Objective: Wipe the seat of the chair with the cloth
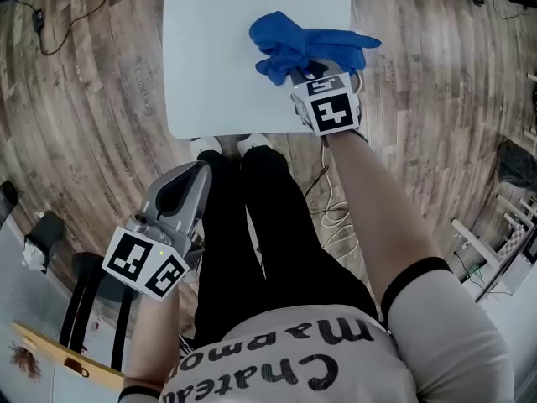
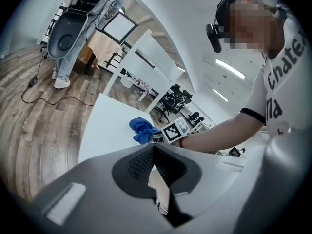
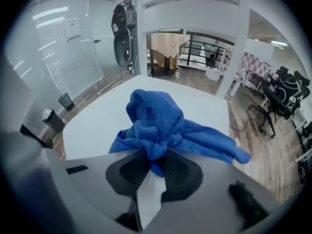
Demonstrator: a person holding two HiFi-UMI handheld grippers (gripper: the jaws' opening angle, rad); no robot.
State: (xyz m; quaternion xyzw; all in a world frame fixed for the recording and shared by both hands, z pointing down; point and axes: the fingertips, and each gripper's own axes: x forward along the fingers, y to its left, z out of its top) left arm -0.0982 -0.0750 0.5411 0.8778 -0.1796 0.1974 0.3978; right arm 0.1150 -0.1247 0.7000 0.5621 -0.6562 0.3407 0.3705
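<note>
Right gripper view: right gripper [image 3: 155,165] pinches bunched blue cloth [image 3: 168,133] on white seat [image 3: 95,123] (left gripper [image 2: 155,147] closed, empty).

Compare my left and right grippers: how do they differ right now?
The right gripper is shut on the blue cloth; the left gripper is shut on nothing. The right gripper is over the white seat; the left gripper hangs beside the person's legs, off the seat. Both are shut.

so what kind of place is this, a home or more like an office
Likely an office or lab workspace, not a home: a glass partition wall, black office chairs, and cables trailing over the wood-look floor around the white chair.
</note>
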